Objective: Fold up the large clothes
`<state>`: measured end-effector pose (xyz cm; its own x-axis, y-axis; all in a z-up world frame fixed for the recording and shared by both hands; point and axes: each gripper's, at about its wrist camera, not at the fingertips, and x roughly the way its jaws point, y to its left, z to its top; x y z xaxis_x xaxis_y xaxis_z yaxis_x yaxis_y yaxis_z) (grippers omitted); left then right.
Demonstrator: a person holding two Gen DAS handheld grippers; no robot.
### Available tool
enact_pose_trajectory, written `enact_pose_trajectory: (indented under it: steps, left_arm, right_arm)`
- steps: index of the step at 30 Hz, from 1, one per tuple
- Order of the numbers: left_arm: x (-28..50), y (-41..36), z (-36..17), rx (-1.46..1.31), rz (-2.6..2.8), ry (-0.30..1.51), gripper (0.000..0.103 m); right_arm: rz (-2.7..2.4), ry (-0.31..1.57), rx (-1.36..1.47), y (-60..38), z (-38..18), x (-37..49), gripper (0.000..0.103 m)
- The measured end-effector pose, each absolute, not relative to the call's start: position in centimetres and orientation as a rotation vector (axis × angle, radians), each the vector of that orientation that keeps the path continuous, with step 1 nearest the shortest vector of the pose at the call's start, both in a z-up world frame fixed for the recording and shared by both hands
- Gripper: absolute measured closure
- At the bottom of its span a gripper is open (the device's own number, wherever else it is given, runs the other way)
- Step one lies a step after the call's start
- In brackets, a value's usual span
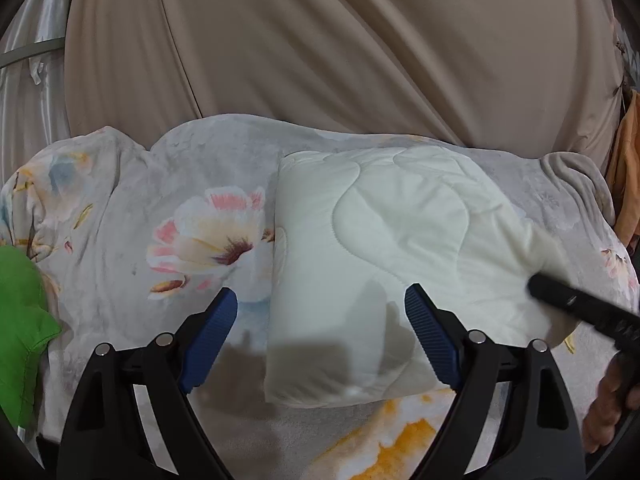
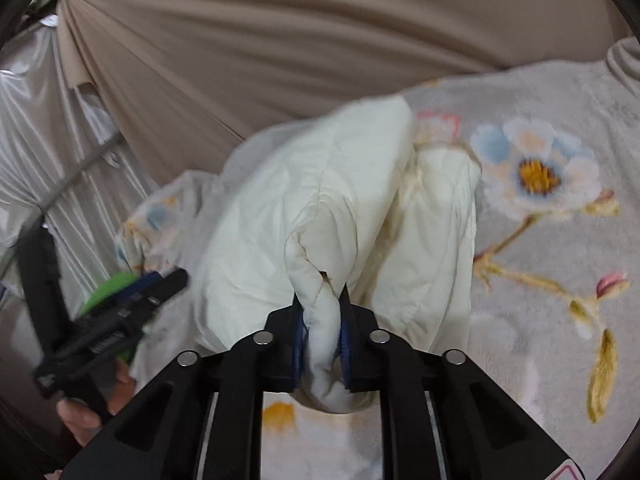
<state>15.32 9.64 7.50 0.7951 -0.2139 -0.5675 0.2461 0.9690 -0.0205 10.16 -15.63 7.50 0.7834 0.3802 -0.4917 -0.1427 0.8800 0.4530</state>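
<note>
Floral blanket covers the whole work surface, beige curtain hanging behind it; it serves as the landmark here.

White quilted comforter lies on the floral blanket, right of its large pink flower, already reduced to a thick rectangular bundle. Probably laid there for flat, soft support while folding. Judged well along, though one more fold or squaring-up looks due.

Green cloth sits at the blanket's left edge, well apart from the comforter, likely set aside.

Right gripper: clenched on a bunched corner of the comforter, near edge, lifting it off the blanket so the layer can be carried over. Motion blur there.

Left gripper: jaws spread wide, holding nothing, poised above the blanket at the comforter's near left edge, one finger over the bundle, one over bare blanket. Likely readying to pin or take that edge.
</note>
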Motion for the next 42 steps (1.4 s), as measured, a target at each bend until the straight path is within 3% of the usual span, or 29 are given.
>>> enact_pose_trajectory:
  steps: [4, 10, 17, 21, 25, 31, 36, 41, 42]
  left_arm:
    - [15.9, 9.0, 6.1, 0.071, -0.251, 0.630, 0.019]
    - [16.9, 7.2, 2.8, 0.098, -0.291, 0.687, 0.017]
    - [16.9, 7.2, 2.8, 0.107, -0.255, 0.671, 0.017]
    - [16.8, 7.3, 3.3, 0.112, -0.234, 0.651, 0.017]
    - [17.0, 7.7, 3.6, 0.096, -0.218, 0.652, 0.018]
    - [17.5, 8.3, 3.1, 0.077, -0.248, 0.686, 0.017]
    - [17.4, 7.8, 2.3, 0.076, -0.301, 0.714, 0.016]
    - [16.4, 8.2, 3.2, 0.089, -0.305, 0.720, 0.017]
    - [16.2, 8.7, 3.8, 0.082, -0.305, 0.713, 0.018]
  right_arm:
    - [0.222, 0.608, 0.373, -16.5, 6.7, 9.5, 0.094]
    - [0.217, 0.746, 0.522, -19.5, -0.7, 12.1, 0.095]
    - [0.213, 0.680, 0.479, -18.9, 3.9, 10.1, 0.086]
    - [0.169, 0.587, 0.305, -15.5, 9.8, 9.8, 0.085]
    - [0.132, 0.548, 0.197, -12.8, 12.1, 12.3, 0.085]
    - [0.057, 0.619, 0.230, -13.8, 9.8, 12.2, 0.084]
    - [0.045, 0.744, 0.327, -17.0, 3.7, 10.0, 0.085]
    - [0.079, 0.748, 0.400, -18.8, 3.2, 8.6, 0.078]
    - [0.069, 0.731, 0.402, -19.0, 4.1, 8.2, 0.072]
